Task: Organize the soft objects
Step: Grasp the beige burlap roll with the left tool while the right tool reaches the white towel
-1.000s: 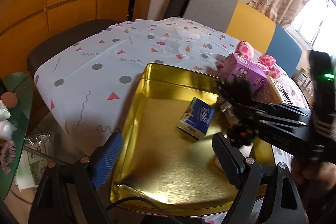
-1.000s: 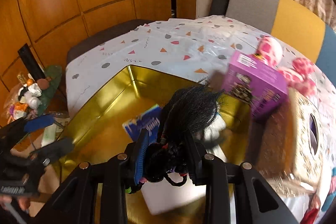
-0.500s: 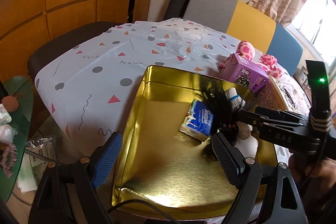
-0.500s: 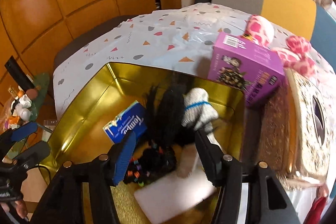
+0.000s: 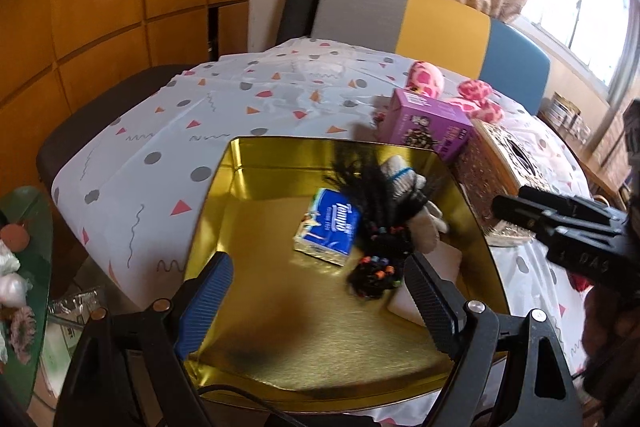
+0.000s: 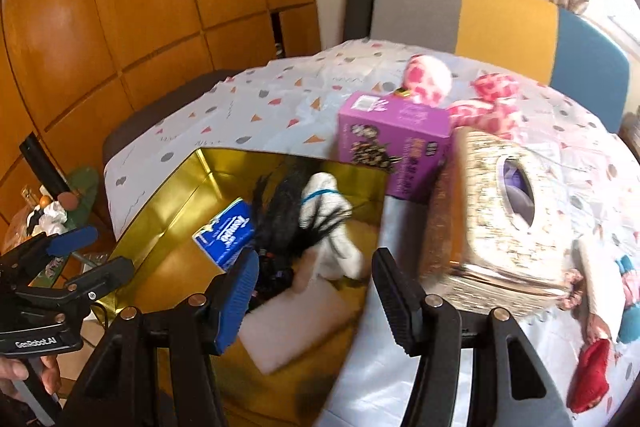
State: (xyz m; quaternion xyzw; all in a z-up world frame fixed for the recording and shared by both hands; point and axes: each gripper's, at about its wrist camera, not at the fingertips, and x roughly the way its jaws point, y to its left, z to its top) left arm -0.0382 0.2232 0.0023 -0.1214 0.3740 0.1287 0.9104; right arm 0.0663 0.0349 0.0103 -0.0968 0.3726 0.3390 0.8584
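On the left side of the bench (image 5: 132,151), near its front edge, stands the gold tin (image 5: 280,163), open on top. The left claw (image 5: 316,295) hangs over the tin's front part with its jaws wide apart and nothing between them. Inside the tin, toward the back right corner, lie the blue tissue pack (image 5: 328,227), the black doll hair (image 5: 380,211) with coloured beads, the white sock doll (image 5: 416,203) and a flat white pad (image 6: 296,323). The right claw (image 6: 316,291) is over the tin's right edge; its jaws have just been opening, and they are now apart and empty, the doll hair lying below them.

Further right on the bench stand the purple box (image 6: 392,147) and the glittery tissue box (image 6: 492,219), with the pink plush toy (image 6: 432,79) behind them toward the back edge and a red cloth piece (image 6: 592,375) at the front right.

The plush looks light and soft, so it will probably squash; I think the narrow neck or a leg gives the best hold.
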